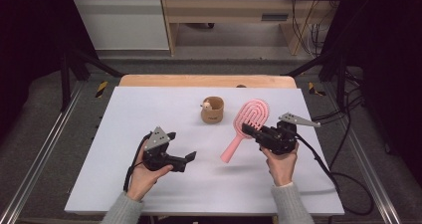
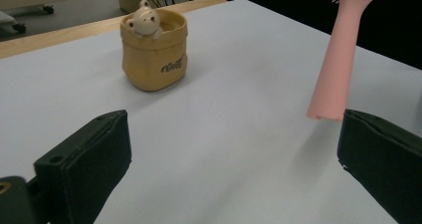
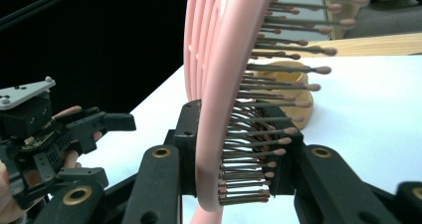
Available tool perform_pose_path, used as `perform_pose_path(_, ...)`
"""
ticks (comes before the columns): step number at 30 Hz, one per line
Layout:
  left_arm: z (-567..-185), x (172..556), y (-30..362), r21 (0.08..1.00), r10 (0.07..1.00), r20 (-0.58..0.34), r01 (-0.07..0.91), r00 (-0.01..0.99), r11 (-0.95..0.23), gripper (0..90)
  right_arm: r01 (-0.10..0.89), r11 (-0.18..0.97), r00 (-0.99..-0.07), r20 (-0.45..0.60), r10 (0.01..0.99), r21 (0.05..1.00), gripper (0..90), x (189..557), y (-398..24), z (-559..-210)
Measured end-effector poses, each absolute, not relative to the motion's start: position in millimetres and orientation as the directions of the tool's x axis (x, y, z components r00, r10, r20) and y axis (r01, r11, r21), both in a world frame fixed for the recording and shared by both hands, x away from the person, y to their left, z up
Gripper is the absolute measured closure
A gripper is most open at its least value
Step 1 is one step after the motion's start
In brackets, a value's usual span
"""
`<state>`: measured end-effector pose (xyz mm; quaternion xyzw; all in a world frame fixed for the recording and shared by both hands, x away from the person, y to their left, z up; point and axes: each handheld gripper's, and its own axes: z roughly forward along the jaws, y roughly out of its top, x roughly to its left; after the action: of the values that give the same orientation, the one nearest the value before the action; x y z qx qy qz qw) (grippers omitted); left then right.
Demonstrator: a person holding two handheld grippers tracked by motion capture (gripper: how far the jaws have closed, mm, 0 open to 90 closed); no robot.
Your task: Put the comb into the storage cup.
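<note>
High view first: nearest the table's front edge, the left gripper [image 1: 189,158] is being held low over the white table [image 1: 149,109], well to the near-left of the tan cup [image 1: 212,110], which is being taken as the landmark. Its jaws are being kept wide apart with nothing between them, and they are being pointed toward the free end of the pink hairbrush [image 1: 246,127], probably so that the handle can be received. In the left gripper view the handle tip is being seen just beside one open jaw, not yet between the two.

Slightly farther, to the near-right of the cup, the right gripper [image 1: 250,129] is being closed on the brush at the base of its head. In the right gripper view one pad is being pressed against the flat back and the other against the bristle side, a hold that is likely being chosen to leave the handle clear. The brush is being carried above the table, tilted, with its head just right of the cup and its handle slanting down toward the near side.

Farthest, the cup is being left standing upright near the table's middle, with a small bear figure [image 2: 143,20] at its rim, untouched by either gripper.
</note>
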<state>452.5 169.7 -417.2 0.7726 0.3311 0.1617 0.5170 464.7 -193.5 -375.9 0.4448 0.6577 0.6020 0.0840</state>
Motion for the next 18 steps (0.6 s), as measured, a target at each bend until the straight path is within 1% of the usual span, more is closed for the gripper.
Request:
perform_pose_path(7, -425, 452, 192, 0.909, 0.689, -0.09, 0.342, 0.719, -0.238, 0.6, 0.474, -0.108, -0.59, 0.407, 0.697, 0.874, 66.1, 467, -194, -372)
perform_pose_path(18, -436, 449, 225, 0.908, 0.744, -0.067, 0.35, 0.665, -0.231, 0.6, 0.451, -0.095, -0.597, 0.379, 0.707, 0.887, 66.1, 472, -193, -363)
